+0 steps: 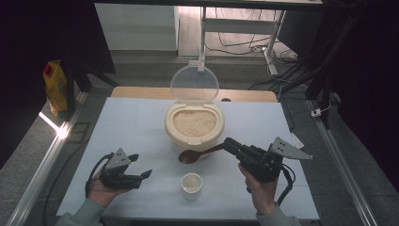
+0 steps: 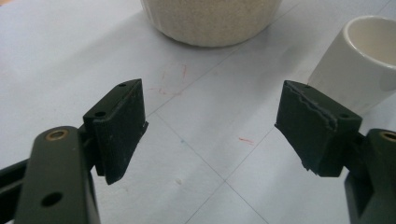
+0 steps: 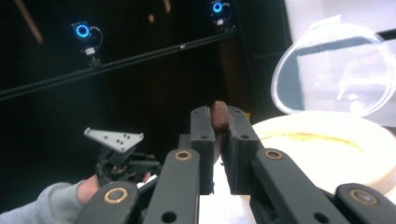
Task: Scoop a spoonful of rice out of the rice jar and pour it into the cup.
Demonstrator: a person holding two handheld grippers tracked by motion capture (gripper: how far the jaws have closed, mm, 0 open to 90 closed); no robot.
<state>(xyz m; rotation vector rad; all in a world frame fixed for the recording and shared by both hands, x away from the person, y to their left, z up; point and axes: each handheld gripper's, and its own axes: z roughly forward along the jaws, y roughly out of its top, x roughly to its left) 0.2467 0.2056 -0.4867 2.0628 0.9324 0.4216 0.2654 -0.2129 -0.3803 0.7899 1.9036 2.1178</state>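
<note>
Nearest, the left hand-held gripper [image 1: 139,165] hovered with jaws apart beside a white cup [image 1: 192,183]; the right hand-held gripper [image 1: 227,144] clamped a brown spoon [image 1: 195,154].

brown spoon [image 1: 194,155], white cup [image 1: 192,184], cream container [image 1: 194,135]

The right claw [image 3: 219,133] was clamped on a brown spoon handle [image 3: 218,115], beside the rice tub [image 3: 327,140] with its clear lid [image 3: 334,70] raised.
</note>
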